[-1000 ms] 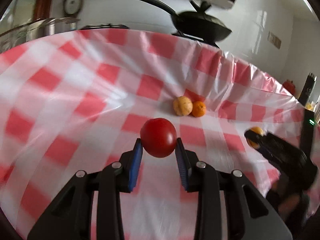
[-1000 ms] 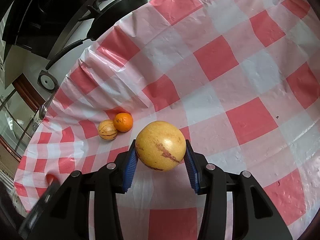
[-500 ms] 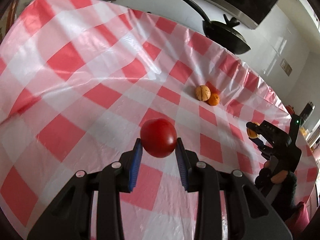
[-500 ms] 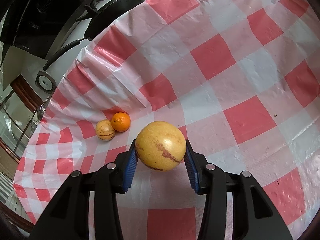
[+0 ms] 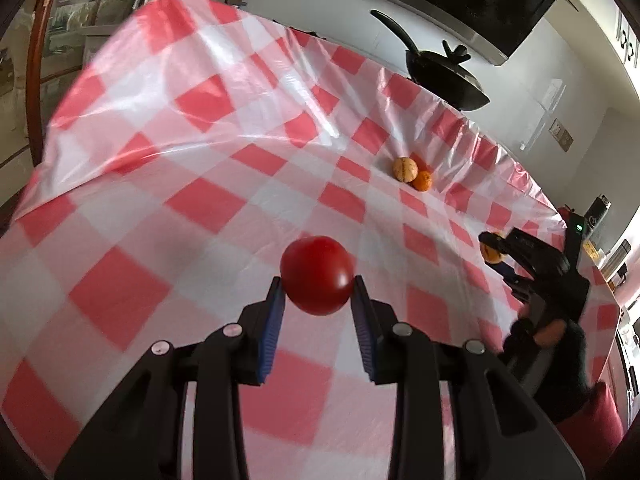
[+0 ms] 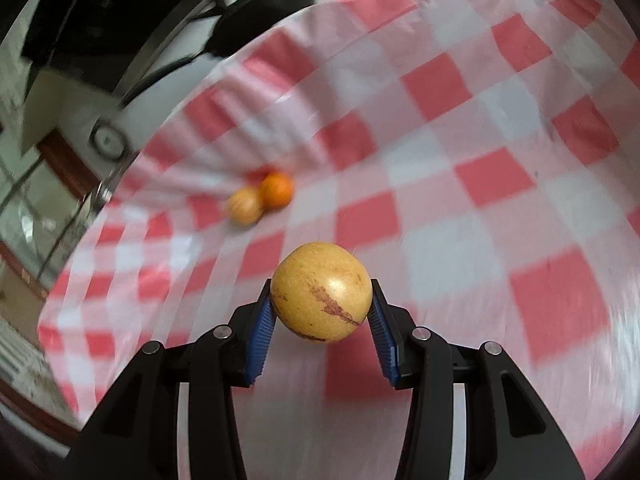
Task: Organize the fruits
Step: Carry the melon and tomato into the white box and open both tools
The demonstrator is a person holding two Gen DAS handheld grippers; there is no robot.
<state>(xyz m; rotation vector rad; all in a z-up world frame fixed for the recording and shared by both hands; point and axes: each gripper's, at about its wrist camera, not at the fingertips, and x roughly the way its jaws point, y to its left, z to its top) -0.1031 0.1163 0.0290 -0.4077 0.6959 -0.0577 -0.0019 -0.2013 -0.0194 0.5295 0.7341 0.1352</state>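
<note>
Tomato [image 5: 317,275], red and glossy, pinched between the blue pads [image 5: 273,322] of the left gripper [image 5: 318,300], held clear above the checked tablecloth [image 5: 132,220]. Over on the right wrist view: yellow fruit [image 6: 321,291] with brown-red streaks, clamped in the right gripper [image 6: 322,308], blue pads [image 6: 259,334] tight against both flanks, likewise lifted off the cloth. Out to the right in the left view, that same right gripper [image 5: 505,261] again, black, in a dark-gloved hand [image 5: 552,334], yellow fruit [image 5: 493,254] peeking out at its tip. Farther across the table, near the far edge: small tan striped fruit [image 5: 405,168] and orange [image 5: 423,181] sitting on the cloth, touching, orange to the right. Same pair in the right view, blurred — striped fruit [image 6: 244,210] left, orange [image 6: 277,190] right. Beyond the table's far edge, black pan [image 5: 444,76] with a long handle, against a white wall.
</note>
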